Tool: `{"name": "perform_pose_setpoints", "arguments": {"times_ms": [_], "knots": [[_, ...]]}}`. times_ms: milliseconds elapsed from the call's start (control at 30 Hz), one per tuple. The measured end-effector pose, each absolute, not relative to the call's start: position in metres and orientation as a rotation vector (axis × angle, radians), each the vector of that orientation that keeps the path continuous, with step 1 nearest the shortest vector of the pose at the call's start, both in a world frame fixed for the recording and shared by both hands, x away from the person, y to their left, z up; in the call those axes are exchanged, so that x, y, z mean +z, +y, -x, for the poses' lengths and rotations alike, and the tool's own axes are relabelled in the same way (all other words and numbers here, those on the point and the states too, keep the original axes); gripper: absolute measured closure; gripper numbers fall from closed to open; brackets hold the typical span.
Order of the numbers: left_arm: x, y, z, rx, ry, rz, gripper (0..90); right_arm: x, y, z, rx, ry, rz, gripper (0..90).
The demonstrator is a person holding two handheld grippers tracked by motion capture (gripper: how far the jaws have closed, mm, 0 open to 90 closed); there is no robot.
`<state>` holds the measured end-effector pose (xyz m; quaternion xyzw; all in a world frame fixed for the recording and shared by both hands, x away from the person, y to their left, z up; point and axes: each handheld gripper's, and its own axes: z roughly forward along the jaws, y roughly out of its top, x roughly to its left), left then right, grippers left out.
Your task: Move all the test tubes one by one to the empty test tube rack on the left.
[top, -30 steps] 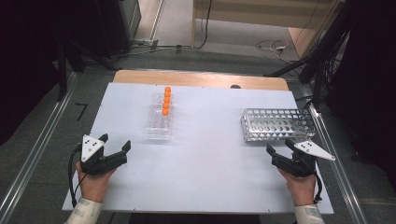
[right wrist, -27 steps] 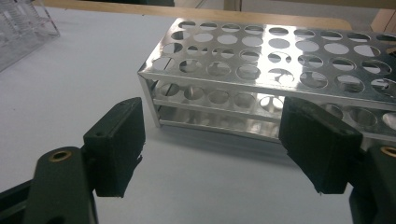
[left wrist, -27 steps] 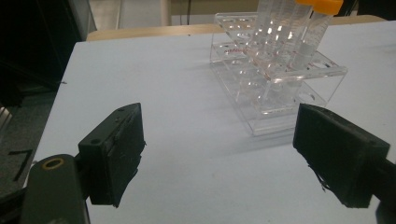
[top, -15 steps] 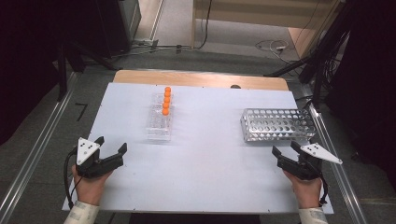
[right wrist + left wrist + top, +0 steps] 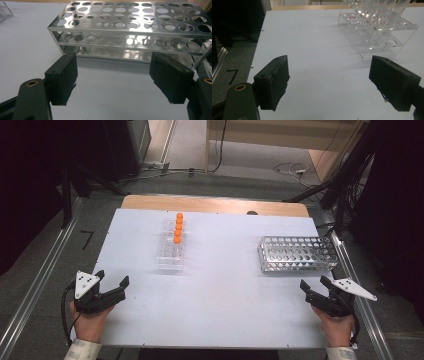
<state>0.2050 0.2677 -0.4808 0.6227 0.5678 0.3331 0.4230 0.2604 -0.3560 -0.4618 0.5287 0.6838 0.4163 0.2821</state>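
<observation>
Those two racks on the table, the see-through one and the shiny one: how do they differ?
The clear plastic rack holds a row of orange-capped tubes; the metal rack has every visible hole empty. The clear plastic rack runs lengthwise away from the person, on the left; the metal rack lies crosswise, on the right. The metal rack looks larger, with more holes. Both stand upright on the white table, untouched.

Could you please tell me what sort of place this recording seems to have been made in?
Probably a lab workbench: a clear rack holding orange-capped tubes, a metal tube rack, and cables on the floor beyond the white table.
</observation>
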Motion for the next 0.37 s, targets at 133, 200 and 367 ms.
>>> {"name": "perform_pose_setpoints", "arguments": {"times_ms": [133,200,367], "knots": [[-0.483,0.270,-0.202,0.832,1.434,-1.565,16.6,-0.464,-0.363,-0.258,1.093,1.822,-1.436,21.1],[-0.484,0.271,-0.201,0.830,1.440,-1.573,16.6,-0.467,-0.369,-0.258,1.083,1.817,-1.461,21.0],[-0.491,0.273,-0.201,0.793,1.471,-1.590,15.6,-0.476,-0.381,-0.260,1.054,1.821,-1.551,16.1]]}}
